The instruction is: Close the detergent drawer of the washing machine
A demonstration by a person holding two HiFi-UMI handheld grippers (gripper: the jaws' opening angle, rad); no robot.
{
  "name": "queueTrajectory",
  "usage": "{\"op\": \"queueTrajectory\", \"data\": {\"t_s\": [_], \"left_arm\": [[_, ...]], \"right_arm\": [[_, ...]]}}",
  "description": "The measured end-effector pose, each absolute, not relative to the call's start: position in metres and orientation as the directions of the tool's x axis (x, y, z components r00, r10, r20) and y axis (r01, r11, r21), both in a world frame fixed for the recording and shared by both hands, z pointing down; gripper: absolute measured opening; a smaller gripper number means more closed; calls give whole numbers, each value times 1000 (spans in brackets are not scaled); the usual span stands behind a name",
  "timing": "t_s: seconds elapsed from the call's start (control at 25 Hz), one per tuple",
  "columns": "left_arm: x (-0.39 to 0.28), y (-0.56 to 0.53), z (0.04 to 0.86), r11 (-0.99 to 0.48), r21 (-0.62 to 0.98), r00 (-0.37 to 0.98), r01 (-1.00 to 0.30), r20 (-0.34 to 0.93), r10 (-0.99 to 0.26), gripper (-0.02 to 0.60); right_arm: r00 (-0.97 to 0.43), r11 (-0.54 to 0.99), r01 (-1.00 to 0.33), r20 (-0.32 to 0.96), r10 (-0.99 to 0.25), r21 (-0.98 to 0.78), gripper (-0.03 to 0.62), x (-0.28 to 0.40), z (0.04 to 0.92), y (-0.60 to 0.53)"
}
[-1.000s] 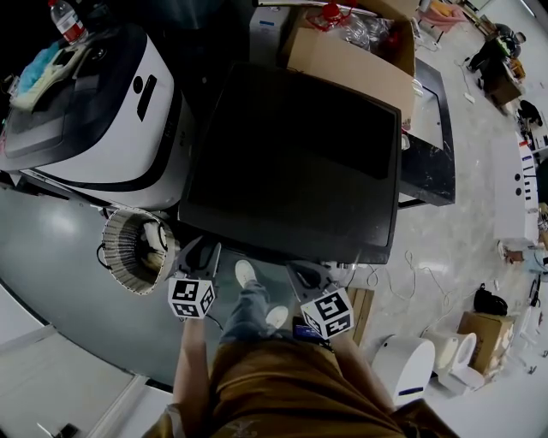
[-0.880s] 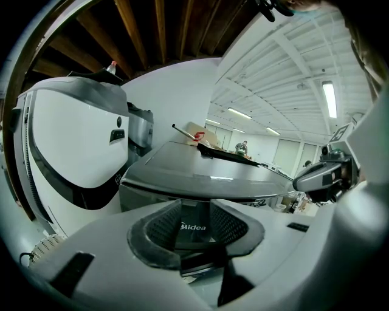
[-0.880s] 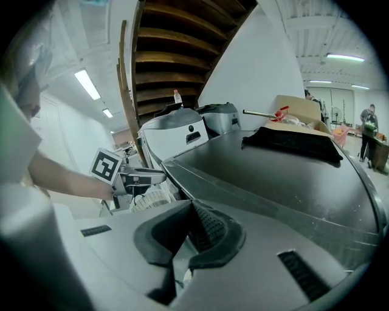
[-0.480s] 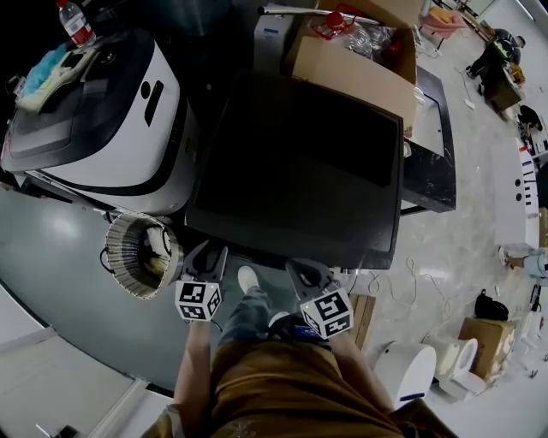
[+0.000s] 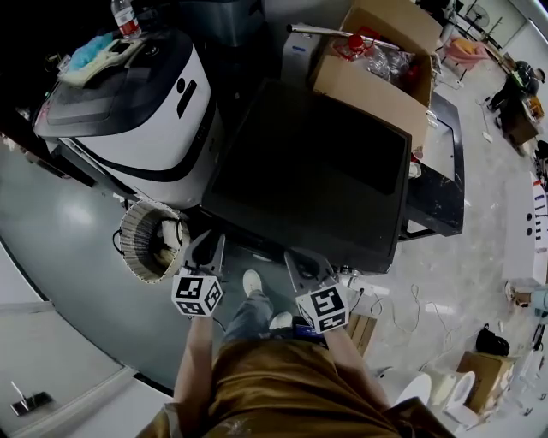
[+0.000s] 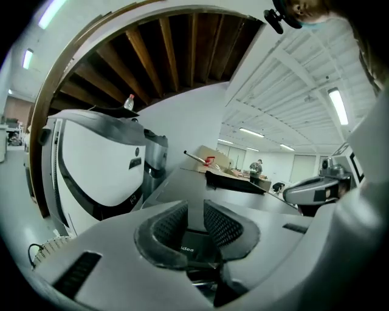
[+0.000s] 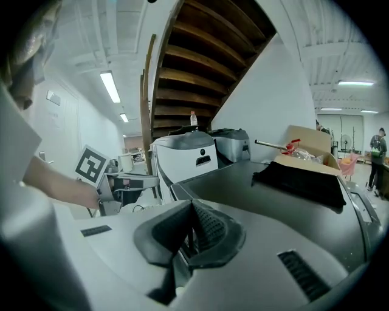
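Both grippers have come up since a second ago and now sit closer under the front edge of the dark washing machine [image 5: 308,171]. The left gripper [image 5: 208,248] had its jaws spread wide then; they are now closing, about half apart, with nothing between the pads. The right gripper [image 5: 304,261] has its jaws together and holds nothing.

Only the head view shows the layout from above: the dark machine's flat top in the middle, the white machine [image 5: 137,111] just beside it on the left, and the woven basket [image 5: 150,244] on the floor by the left gripper. It hides the dark machine's front. The left gripper view looks at that front through the gap in its jaws, where part of a logo shows. No view lets me pick out the detergent drawer itself. Both gripper views also show the wooden underside of a staircase [image 6: 176,54], which the head view does not.

Counted: two washing machines, two grippers, one basket, one cardboard box [image 5: 368,77] at the dark machine's far corner, and one bottle [image 5: 125,15] on the white machine.
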State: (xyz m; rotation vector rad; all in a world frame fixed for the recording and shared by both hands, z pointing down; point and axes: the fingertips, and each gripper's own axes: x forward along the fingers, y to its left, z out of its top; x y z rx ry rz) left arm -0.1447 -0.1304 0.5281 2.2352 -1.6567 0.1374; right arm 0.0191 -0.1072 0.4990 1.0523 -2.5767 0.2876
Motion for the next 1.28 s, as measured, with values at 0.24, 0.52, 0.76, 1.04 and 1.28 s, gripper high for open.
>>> {"op": "queueTrajectory", "data": {"t_s": [0.24, 0.52, 0.76, 1.04, 1.28], "left_arm": [[-141, -93, 486, -202, 209, 245, -957, 210, -946, 81], [-127, -58, 468, -163, 179, 199, -970, 207, -958, 51], [-122, -38, 464, -154, 191, 196, -969, 221, -955, 34], [-126, -19, 464, -168, 210, 213, -963, 215, -953, 26], [-123, -15, 471, -187, 194, 229, -963, 226, -947, 26]], "right_arm": [[-667, 706, -707, 352, -657, -22, 12, 28, 490, -74], [-662, 702, -712, 316, -679, 17, 12, 41, 470, -44], [-653, 699, -713, 311, -690, 53, 12, 46, 469, -24], [-648, 693, -719, 309, -696, 53, 12, 42, 467, -8], [-633, 678, -733, 310, -710, 57, 12, 47, 468, -4]]}}
